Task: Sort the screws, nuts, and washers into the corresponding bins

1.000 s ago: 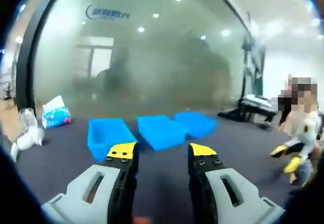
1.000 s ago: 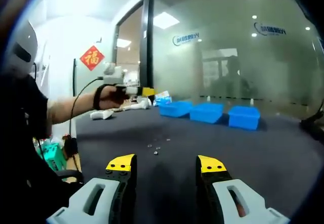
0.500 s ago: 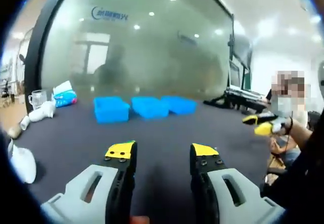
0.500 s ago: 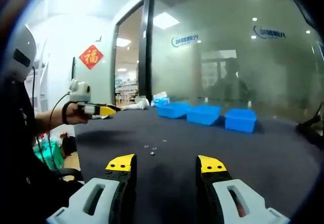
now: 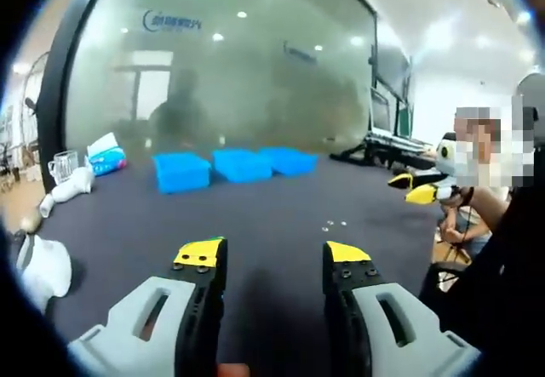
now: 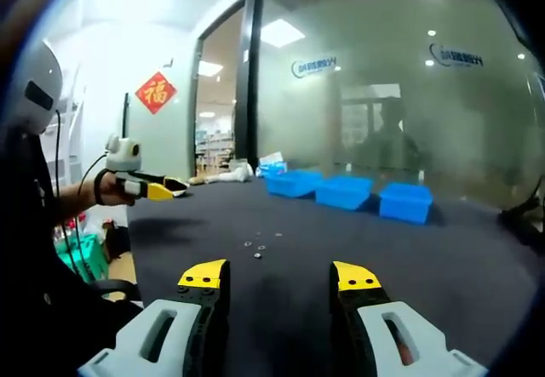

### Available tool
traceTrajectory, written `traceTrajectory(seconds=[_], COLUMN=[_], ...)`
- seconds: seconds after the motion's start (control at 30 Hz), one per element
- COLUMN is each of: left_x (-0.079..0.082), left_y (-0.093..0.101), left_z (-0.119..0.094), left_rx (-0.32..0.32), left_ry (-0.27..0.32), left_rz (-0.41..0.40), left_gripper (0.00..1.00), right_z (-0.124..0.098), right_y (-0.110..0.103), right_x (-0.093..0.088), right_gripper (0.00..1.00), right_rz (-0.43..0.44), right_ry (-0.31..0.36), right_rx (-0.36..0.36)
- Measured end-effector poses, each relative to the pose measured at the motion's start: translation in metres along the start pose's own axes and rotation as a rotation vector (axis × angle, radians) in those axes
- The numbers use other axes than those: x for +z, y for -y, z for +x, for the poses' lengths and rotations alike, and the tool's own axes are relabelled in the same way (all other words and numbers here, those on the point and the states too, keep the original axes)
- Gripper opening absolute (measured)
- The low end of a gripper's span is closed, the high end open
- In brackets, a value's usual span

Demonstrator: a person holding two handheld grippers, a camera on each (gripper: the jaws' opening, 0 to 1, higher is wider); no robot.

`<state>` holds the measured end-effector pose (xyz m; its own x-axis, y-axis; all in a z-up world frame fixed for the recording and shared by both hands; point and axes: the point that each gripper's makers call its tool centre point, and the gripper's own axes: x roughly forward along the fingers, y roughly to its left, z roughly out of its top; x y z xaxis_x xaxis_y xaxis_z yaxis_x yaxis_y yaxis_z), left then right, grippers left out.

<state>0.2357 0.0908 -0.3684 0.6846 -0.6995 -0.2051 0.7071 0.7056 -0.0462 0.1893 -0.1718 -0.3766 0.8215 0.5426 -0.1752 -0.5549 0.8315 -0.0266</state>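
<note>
- Several small fasteners point(image 6: 258, 248) lay loose on the dark table point(image 6: 477, 258), well short of three blue bins point(image 6: 347, 192).
- Sorting looked unstarted; next called for lowering onto one piece.
- Left gripper point(image 5: 267, 258) and right gripper point(image 6: 278, 279) stood wide, empty.
- Left gripper view added a tissue pack point(image 5: 106, 155).

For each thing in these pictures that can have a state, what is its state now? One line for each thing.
Left gripper: open, holds nothing.
Right gripper: open, holds nothing.
Three blue bins: upright in a row at the far side of the dark table; contents cannot be seen.
Small metal parts: loose on the table, not yet sorted.
Glass cup: upright near the table edge.
Tissue pack: lying near the cup.
</note>
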Motion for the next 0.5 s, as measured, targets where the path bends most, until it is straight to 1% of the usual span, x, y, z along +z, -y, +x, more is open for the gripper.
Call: traceTrajectory(seconds=[0.13, 0.27, 0.5], left_x=[-0.001, 0.003, 0.006], left_y=[0.009, 0.014, 0.025], left_z=[0.009, 0.016, 0.025], left_rx=[-0.058, -0.095, -0.178], left_ry=[-0.040, -0.054, -0.103], left_rz=[0.030, 0.036, 0.067], left_gripper=[0.44, 0.44, 0.44], right_z=[-0.002, -0.003, -0.005], right_y=[0.000, 0.002, 0.005], right_x=[-0.001, -0.004, -0.005], right_gripper=[0.43, 0.43, 0.43], right_rz=[0.000, -0.001, 0.002], right_ry=[0.000, -0.007, -0.006], right_rx=[0.003, 0.002, 0.000])
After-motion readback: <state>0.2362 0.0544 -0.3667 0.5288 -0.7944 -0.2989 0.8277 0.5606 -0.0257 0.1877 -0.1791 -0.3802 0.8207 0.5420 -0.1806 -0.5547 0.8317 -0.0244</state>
